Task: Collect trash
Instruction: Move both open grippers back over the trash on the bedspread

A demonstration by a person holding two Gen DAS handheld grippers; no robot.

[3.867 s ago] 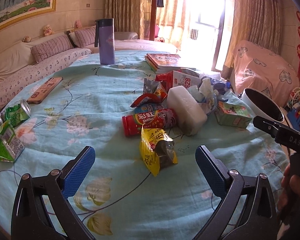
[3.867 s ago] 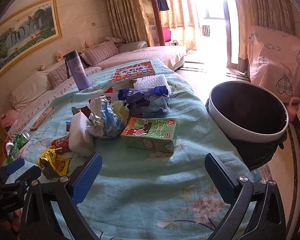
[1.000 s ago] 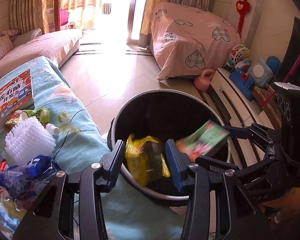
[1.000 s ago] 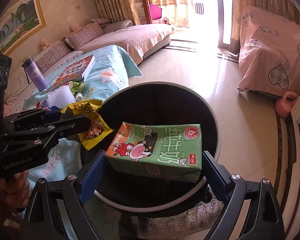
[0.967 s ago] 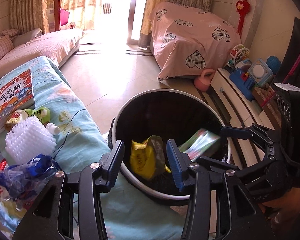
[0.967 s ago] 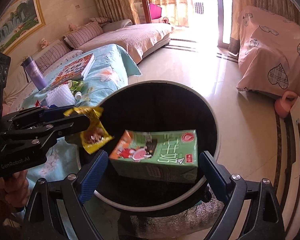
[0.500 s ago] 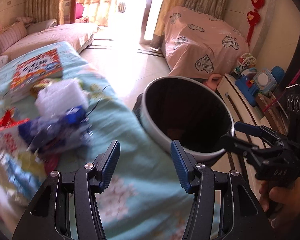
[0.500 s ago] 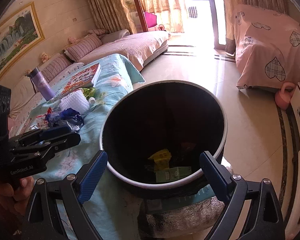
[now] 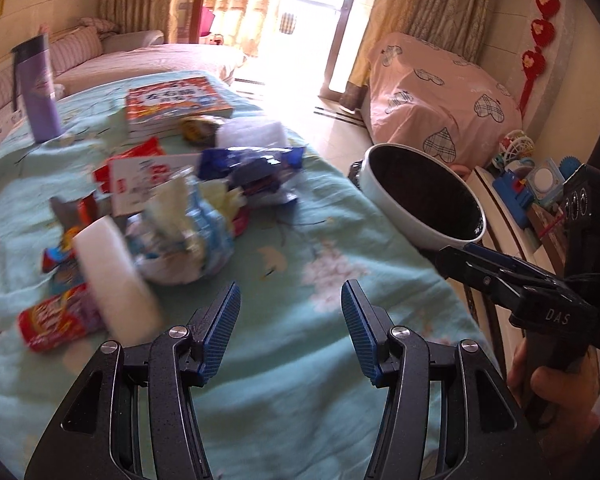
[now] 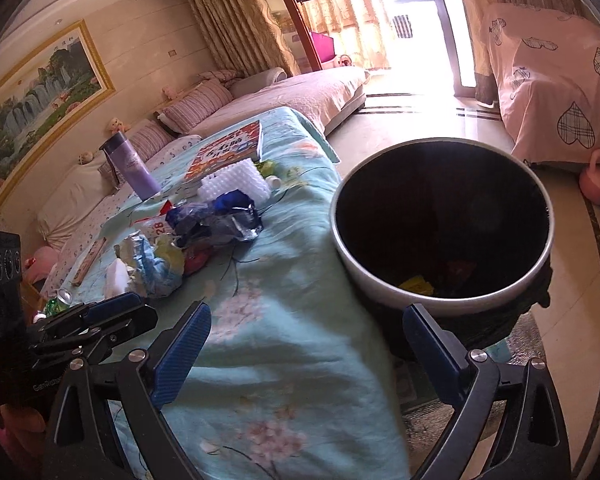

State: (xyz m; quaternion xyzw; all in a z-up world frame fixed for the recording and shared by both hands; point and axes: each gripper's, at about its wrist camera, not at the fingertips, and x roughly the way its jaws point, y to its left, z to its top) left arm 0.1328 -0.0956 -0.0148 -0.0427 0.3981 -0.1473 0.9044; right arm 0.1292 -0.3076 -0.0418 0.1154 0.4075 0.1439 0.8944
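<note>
Since a second earlier, the yellow wrapper had dropped into the bin at right of frame, and both grippers had swung back over the table. The left gripper and right gripper were spread and empty. Judged step: returning for more; next calls for centring on the trash pile at left of frame. Motion blur smeared the pile, and the bin's depths were too dark to read.

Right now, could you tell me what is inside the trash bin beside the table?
The right wrist view shows a yellow wrapper and something reddish at the bottom of the trash bin. The rest of the interior is too dark to make out.
</note>
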